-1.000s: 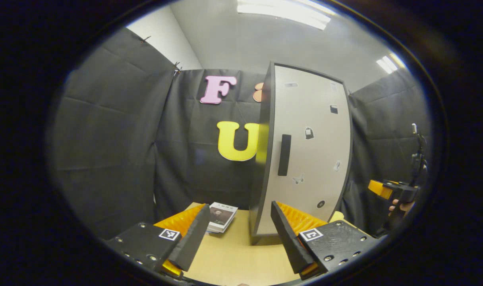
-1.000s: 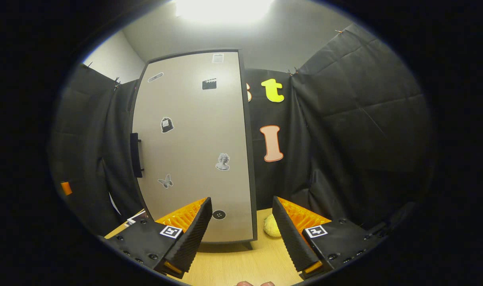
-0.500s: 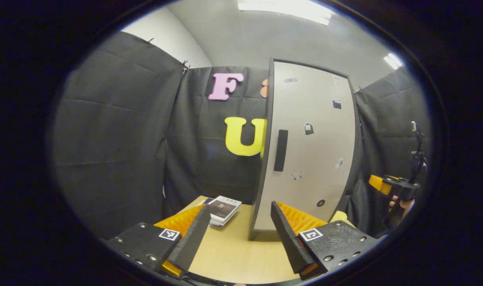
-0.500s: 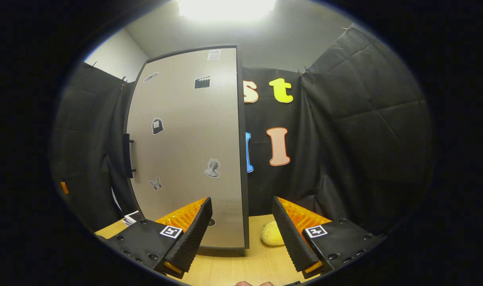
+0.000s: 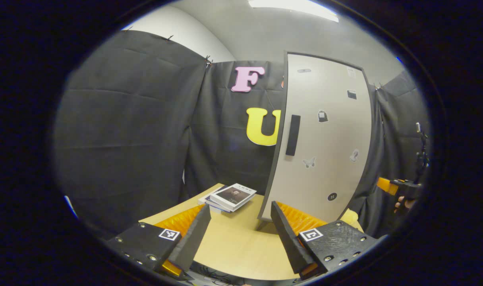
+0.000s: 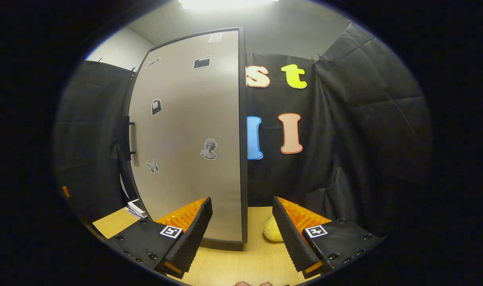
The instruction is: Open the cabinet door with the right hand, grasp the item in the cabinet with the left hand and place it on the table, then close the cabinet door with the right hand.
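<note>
- In the left gripper view, the left gripper [image 5: 238, 232] is held wide apart above the near edge of the wooden table [image 5: 241, 246], and nothing is held between its fingers.
- The tall cabinet [image 5: 325, 139] is seen standing on the table with its grey door [image 5: 329, 159] closed; a dark vertical handle [image 5: 292, 135] is placed near the left edge of the door.
- A small stack of books [image 5: 230, 196] is laid on the table, just left of the cabinet.
- The other gripper [image 5: 400, 186] is seen far at the right, held by a hand [image 5: 404, 203]; it cannot be told how wide it is there.
- In the right gripper view, the right gripper [image 6: 241, 234] is also held wide, with nothing gripped.
- A yellow soft item [image 6: 274, 232] is seen lying on the table just right of the cabinet's foot, partly hidden behind one finger.
- The inside of the cabinet is hidden by the door.
</note>
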`<state>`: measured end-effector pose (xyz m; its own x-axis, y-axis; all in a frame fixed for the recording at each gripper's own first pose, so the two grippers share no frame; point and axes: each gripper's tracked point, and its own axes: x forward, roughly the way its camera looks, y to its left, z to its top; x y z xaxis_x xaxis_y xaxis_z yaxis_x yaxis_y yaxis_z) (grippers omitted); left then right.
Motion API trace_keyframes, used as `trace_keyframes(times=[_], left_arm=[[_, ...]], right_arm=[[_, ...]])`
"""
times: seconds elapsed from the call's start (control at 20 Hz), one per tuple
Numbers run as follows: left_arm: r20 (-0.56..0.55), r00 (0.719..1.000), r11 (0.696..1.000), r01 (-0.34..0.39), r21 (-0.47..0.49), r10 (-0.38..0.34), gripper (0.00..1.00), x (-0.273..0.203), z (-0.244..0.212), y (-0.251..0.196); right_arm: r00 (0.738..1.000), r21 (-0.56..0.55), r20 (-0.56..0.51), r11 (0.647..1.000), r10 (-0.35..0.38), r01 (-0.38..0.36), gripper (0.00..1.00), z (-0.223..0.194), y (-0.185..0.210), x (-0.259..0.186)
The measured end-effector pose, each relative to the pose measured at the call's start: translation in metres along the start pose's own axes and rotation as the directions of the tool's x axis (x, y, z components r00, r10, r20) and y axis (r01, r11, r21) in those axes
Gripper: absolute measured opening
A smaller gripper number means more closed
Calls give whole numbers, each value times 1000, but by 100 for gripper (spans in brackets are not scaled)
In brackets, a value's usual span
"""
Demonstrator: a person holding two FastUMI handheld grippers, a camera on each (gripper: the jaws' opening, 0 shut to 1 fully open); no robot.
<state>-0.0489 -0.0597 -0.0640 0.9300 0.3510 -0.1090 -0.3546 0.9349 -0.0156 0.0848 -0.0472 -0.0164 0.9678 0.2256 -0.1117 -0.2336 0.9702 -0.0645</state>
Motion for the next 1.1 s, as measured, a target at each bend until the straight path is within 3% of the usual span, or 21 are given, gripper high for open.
trace_keyframes(times=[0.35,0.4,0.45,0.55,0.65,0.75,0.9,1.1], left_arm=[[-32,999,1000,25,1,-25,91,38,0,43],[-29,999,1000,29,8,-29,96,41,1,51],[-25,999,999,33,12,-33,94,47,2,58],[-29,999,999,41,13,-40,96,54,-2,72],[-35,998,999,47,6,-47,91,62,-6,84],[-31,998,999,51,-6,-51,92,67,-7,94],[-39,998,999,52,-15,-53,96,75,-13,110],[-51,997,998,58,-20,-59,94,81,-23,132]], right_arm=[[1000,27,29,1000,0,-1,96,41,63,20],[999,30,39,999,13,-14,93,50,77,23],[998,29,52,999,27,-29,96,61,91,26],[995,15,85,999,49,-51,96,83,117,32],[991,14,110,996,81,-83,96,103,146,37],[983,19,143,993,115,-119,96,122,175,41],[974,6,172,989,147,-150,96,141,215,48],[963,7,180,979,198,-203,92,151,263,57]])
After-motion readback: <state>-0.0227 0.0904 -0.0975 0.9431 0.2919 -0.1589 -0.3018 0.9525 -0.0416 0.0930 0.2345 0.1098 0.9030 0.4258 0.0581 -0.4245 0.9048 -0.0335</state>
